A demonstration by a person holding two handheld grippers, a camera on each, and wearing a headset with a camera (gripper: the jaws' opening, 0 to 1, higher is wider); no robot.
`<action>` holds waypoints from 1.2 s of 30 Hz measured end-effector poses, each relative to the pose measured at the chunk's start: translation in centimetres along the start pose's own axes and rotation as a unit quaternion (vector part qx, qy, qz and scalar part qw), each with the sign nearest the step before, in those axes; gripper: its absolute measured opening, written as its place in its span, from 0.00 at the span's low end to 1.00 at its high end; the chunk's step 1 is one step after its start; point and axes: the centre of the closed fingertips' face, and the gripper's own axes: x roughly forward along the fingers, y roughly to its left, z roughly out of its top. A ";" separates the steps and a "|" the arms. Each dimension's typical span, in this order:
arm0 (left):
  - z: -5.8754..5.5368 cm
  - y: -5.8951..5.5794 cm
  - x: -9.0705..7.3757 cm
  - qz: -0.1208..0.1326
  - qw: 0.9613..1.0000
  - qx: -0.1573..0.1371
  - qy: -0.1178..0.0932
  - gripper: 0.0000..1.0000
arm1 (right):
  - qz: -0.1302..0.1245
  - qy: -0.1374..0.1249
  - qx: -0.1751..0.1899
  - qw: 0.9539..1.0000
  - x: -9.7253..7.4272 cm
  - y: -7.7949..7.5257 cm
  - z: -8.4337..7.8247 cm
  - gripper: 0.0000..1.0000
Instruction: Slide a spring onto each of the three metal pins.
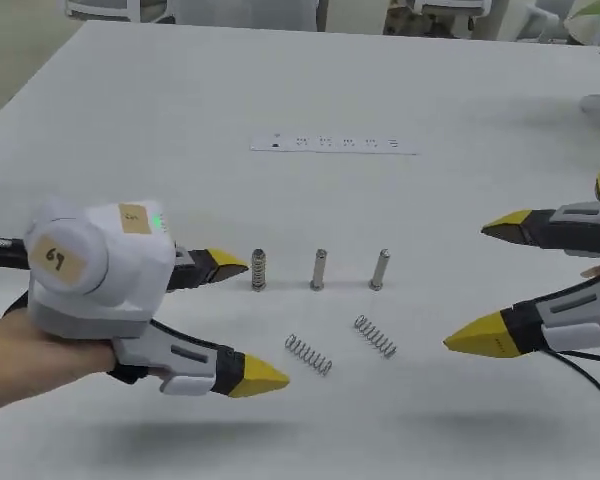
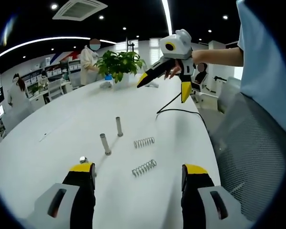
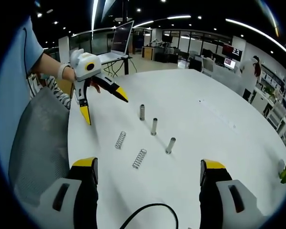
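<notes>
I count three metal pins standing upright in a row mid-table. The left-end pin (image 1: 259, 253) carries a fitted spring (image 1: 259, 272); the middle pin (image 1: 319, 270) and the right-end pin (image 1: 380, 270) are bare. Two more springs lie flat between that row and the near edge of the white table (image 1: 180, 120): the left loose spring (image 1: 308, 355) and the right loose spring (image 1: 375, 336).

My left gripper (image 1: 248, 320) has its jaws spread wide with nothing in them, and one tip sits just beside the sprung pin. My right gripper (image 1: 470, 287) is also spread and empty, well off the row's right end.

A socket strip (image 1: 333, 144) lies beyond the pins. The left gripper view half hides the sprung pin behind its own jaw, and it adds a potted plant (image 2: 119, 64) and a trailing cable (image 2: 174, 102). The right gripper view adds a laptop (image 3: 121, 38) past the far edge.
</notes>
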 end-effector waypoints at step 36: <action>-3.8 -0.3 5.0 -0.097 0.992 0.054 0.065 0.40 | -0.020 -0.006 0.039 0.999 -2.5 1.7 -2.6 0.89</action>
